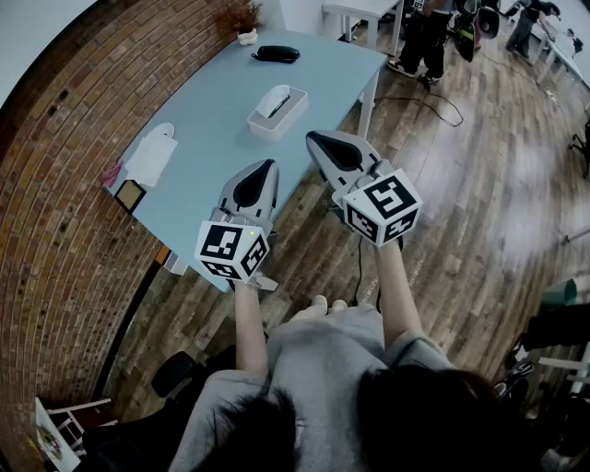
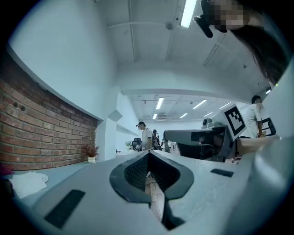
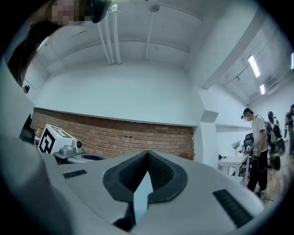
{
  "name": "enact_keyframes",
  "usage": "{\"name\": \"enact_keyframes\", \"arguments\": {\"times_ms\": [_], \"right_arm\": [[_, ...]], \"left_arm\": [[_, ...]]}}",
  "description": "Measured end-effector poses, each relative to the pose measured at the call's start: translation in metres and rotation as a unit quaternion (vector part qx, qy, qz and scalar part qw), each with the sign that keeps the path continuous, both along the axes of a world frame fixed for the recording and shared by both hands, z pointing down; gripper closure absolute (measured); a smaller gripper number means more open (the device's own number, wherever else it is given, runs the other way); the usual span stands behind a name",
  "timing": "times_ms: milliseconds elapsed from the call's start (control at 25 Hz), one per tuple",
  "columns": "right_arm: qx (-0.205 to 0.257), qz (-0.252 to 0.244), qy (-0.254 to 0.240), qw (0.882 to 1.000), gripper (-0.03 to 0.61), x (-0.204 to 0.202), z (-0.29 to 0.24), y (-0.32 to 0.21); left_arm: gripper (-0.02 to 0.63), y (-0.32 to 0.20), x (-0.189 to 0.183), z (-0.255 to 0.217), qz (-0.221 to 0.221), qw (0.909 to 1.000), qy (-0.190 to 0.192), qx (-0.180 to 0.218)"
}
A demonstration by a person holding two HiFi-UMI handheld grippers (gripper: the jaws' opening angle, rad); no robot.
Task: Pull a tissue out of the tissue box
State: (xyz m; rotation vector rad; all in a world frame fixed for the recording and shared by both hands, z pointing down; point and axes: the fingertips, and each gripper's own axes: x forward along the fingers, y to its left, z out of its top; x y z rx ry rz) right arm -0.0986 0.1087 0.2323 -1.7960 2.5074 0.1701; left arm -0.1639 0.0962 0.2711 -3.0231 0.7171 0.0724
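A white tissue box (image 1: 277, 114) stands on the pale blue table (image 1: 212, 120), with a tissue (image 1: 272, 100) sticking up from its slot. Both grippers hover level over the wooden floor, short of the table's near edge and apart from the box. My left gripper (image 1: 268, 165) is shut and holds nothing; its jaws meet at the tip in the left gripper view (image 2: 149, 153). My right gripper (image 1: 313, 137) is also shut and holds nothing, as the right gripper view (image 3: 147, 153) shows. Neither gripper view shows the box.
A loose white tissue (image 1: 152, 157) lies at the table's left edge near a small frame (image 1: 129, 194). A black object (image 1: 277, 53) and a potted plant (image 1: 244, 23) sit at the far end. The brick wall (image 1: 64, 184) runs along the left. People (image 1: 424, 37) stand beyond; a cable (image 1: 433, 101) crosses the floor.
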Motion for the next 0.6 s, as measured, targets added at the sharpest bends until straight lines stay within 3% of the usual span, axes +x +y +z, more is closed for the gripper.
{"name": "enact_keyframes", "arguments": {"times_ms": [600], "right_arm": [[-0.006,-0.008,-0.006,1.000,0.580,0.017,0.006,0.004]], "left_arm": [[0.611,-0.001,0.010,0.001,-0.012,0.9999,0.003,-0.006]]}}
